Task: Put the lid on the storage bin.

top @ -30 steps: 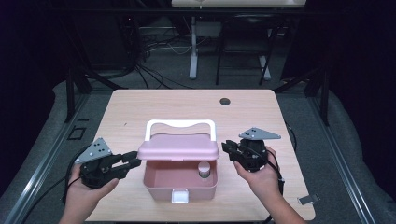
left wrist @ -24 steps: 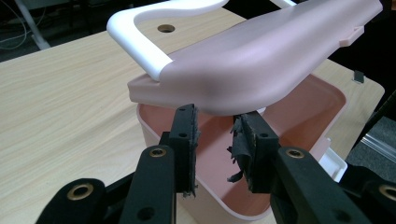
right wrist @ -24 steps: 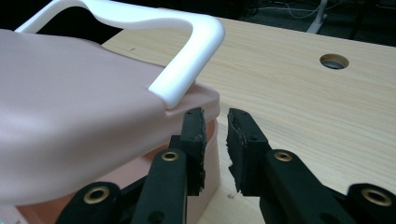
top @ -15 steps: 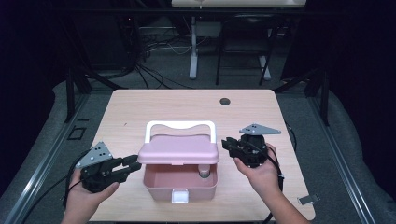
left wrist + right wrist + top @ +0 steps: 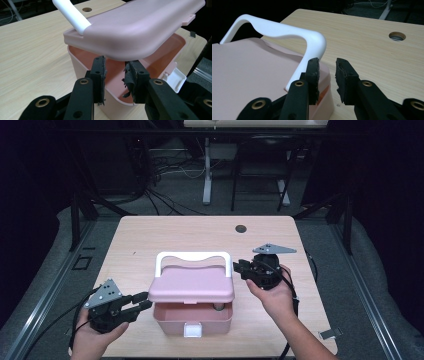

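Note:
A pink box (image 5: pixel 170 314) stands at the table's near middle. Its pink lid (image 5: pixel 192 282) with a white handle (image 5: pixel 192 256) is propped up at the front, so the inside shows. A small pale item (image 5: pixel 218 307) lies inside. My left gripper (image 5: pixel 144 301) is at the box's left wall, jaws apart; in the left gripper view (image 5: pixel 115 72) its tips sit just under the lid (image 5: pixel 140 27) edge, pressing nothing. My right gripper (image 5: pixel 240 267) is by the lid's right rear corner. Its jaws (image 5: pixel 327 65) have just been opening, with nothing between them, beside the handle (image 5: pixel 312 42).
A white latch (image 5: pixel 193 330) hangs at the box's front. The wooden table (image 5: pixel 150 240) has a round cable hole (image 5: pixel 241 228) at the back. A small metal piece (image 5: pixel 327 334) lies off the right front corner. Dark floor and cables surround the table.
The right gripper's jaws have spread wider beside the lid's right corner. The left hand has sunk slightly toward the front edge. The lid stays raised.

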`<state>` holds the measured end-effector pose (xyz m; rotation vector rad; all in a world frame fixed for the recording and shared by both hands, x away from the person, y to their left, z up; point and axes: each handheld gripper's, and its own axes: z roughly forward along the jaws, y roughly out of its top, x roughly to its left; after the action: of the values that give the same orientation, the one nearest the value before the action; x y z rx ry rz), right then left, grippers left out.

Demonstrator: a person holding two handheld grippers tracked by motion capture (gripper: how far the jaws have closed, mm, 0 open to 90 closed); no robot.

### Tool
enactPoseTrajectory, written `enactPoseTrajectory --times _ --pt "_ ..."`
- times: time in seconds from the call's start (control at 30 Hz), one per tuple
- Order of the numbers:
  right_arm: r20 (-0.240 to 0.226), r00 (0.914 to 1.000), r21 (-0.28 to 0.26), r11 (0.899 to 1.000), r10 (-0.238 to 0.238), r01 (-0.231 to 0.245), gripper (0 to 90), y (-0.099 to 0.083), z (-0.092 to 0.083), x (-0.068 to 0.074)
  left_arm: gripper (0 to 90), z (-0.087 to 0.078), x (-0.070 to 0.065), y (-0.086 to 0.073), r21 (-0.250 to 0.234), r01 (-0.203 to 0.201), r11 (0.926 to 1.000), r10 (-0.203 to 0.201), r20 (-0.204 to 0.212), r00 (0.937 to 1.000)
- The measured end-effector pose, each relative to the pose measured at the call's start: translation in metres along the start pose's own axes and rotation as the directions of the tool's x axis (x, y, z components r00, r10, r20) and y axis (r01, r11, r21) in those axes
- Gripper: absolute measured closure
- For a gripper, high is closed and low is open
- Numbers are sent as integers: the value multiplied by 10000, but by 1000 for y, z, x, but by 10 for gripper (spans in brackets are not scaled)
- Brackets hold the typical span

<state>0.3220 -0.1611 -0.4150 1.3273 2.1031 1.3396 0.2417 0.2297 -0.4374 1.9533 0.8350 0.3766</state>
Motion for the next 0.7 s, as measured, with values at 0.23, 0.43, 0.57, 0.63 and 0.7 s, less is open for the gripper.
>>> enactPoseTrajectory --times 0.23,0.43,0.57,0.63,0.7 --pt "-245 9997 -141 9999 93 -96 686 4 -1 5 685 2 -1 -6 62 5 10000 -5 46 10000" --pt "-416 9991 -254 9996 84 -95 637 2 2 7 685 3 -2 -11 45 29 10000 -29 59 10000" --pt "-454 9989 -228 9997 105 -116 631 1 5 8 685 4 -2 -13 11 -12 10000 12 77 10000" --pt "-533 9985 -207 9997 111 -122 622 0 6 8 685 4 -2 -15 48 -65 10000 64 86 9999" --pt "-554 9984 -191 9997 129 -140 620 0 7 8 685 5 -2 -16 52 -56 10000 56 80 10000"
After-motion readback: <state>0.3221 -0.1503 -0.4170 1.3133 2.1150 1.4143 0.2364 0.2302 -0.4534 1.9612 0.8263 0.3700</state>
